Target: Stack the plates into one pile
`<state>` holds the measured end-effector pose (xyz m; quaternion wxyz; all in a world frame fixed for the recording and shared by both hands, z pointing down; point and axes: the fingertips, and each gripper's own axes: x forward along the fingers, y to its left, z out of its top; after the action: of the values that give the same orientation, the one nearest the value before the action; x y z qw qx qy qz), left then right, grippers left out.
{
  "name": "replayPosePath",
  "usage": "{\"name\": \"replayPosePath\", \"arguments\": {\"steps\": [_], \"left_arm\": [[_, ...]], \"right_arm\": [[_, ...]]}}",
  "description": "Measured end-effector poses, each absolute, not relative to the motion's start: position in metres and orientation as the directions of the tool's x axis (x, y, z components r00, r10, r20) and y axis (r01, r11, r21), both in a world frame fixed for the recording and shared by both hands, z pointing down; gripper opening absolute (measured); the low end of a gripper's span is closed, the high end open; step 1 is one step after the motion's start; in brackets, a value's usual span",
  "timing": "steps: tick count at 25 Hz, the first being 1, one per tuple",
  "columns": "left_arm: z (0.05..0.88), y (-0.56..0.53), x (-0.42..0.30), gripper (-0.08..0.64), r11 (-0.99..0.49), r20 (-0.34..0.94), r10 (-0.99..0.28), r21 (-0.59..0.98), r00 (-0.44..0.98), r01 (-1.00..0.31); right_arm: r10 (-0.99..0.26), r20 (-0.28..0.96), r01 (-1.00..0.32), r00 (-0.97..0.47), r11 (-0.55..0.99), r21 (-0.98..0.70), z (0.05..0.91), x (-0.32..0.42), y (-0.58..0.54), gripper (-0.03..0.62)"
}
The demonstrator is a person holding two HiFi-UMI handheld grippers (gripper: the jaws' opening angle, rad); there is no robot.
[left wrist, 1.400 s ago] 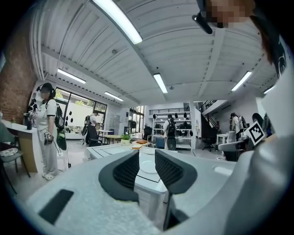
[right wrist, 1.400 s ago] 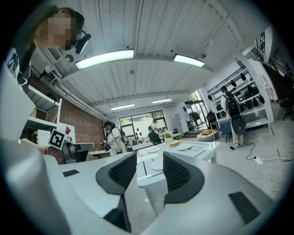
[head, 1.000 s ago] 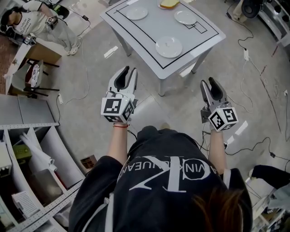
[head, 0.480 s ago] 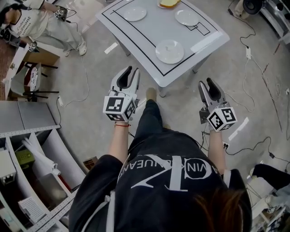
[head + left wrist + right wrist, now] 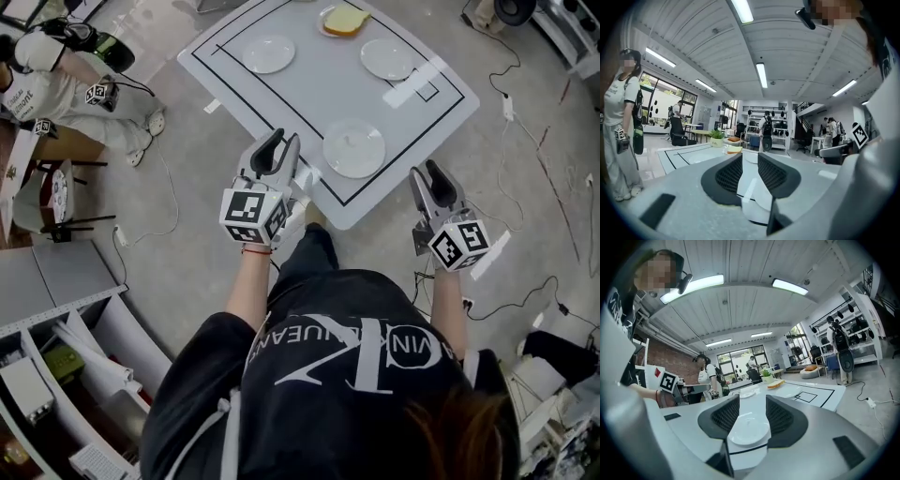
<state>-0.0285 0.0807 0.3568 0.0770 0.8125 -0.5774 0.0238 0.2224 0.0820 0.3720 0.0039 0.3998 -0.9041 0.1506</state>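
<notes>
Nearest plate (image 5: 353,147) at frame centre, near the front edge of the white table (image 5: 309,103); second plate (image 5: 268,53) upper left; third plate (image 5: 387,59) upper right; all lie apart, unstacked; bread (image 5: 346,19) at top; left gripper (image 5: 279,145) just left of nearest plate, jaws parted, nothing between; right gripper (image 5: 427,173) lower right, beside the table edge, jaws parted, empty.

We record one table (image 5: 309,94). On it:
- near plate (image 5: 353,147), by the near edge
- far-left plate (image 5: 268,53)
- far-right plate (image 5: 387,59)
- bread plate (image 5: 344,20), at the far edge between those two

Left gripper (image 5: 284,141) lies at the near-left edge, right gripper (image 5: 425,171) off the near-right.
</notes>
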Motion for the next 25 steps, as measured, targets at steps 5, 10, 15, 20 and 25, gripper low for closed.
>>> {"name": "replayPosePath", "arguments": {"steps": [5,10,15,20,25], "left_arm": [[0.365,0.04,-0.047,0.109,-0.336,0.16,-0.922,0.116,0.352,-0.935],[0.384,0.001,-0.061,0.109,-0.368,0.217,-0.893,0.15,0.393,-0.918],[0.41,-0.032,-0.047,0.109,-0.457,0.275,-0.82,0.215,0.502,-0.863],[0.431,-0.051,-0.027,0.11,-0.543,0.307,-0.737,0.264,0.603,-0.797],[0.442,-0.058,-0.019,0.11,-0.567,0.335,-0.696,0.287,0.635,-0.772]], "right_arm": [[-0.695,0.182,-0.714,-0.696,0.644,-0.276,0.383,0.195,0.047,0.161],[-0.682,0.258,-0.727,-0.685,0.614,-0.308,0.404,0.178,0.017,0.161],[-0.669,0.34,-0.751,-0.661,0.578,-0.32,0.427,0.167,-0.008,0.161],[-0.668,0.393,-0.775,-0.632,0.541,-0.327,0.442,0.162,-0.022,0.166],[-0.646,0.436,-0.779,-0.626,0.529,-0.335,0.454,0.162,-0.025,0.166]]}}
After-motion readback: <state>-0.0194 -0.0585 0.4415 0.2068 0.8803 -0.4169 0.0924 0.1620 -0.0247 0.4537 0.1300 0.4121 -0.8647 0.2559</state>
